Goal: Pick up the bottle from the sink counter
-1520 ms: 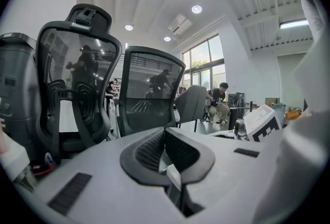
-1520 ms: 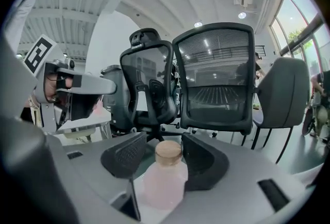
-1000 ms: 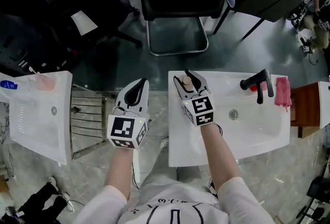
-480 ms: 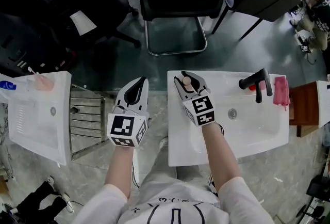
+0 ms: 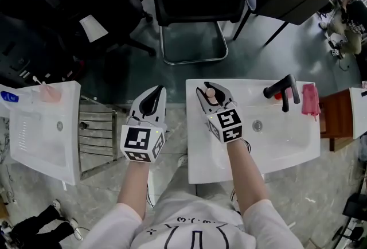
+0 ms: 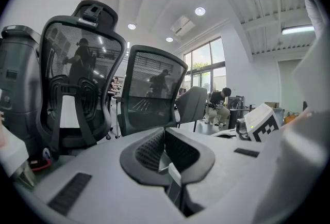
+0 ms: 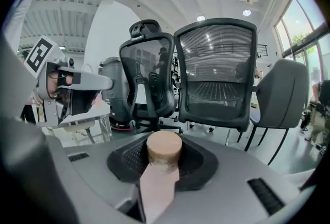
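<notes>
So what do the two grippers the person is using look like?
The left gripper and the right gripper look the same: a pale grey, rounded shell with black ribbed insides where the jaws meet. At the back of each sits a white cube with black square markers. No cables show. The person wears white sleeves.

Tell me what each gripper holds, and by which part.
The right gripper holds the bottle, pads on its upper body just below the tan cap. The left gripper has its jaws together, with nothing between them.
</notes>
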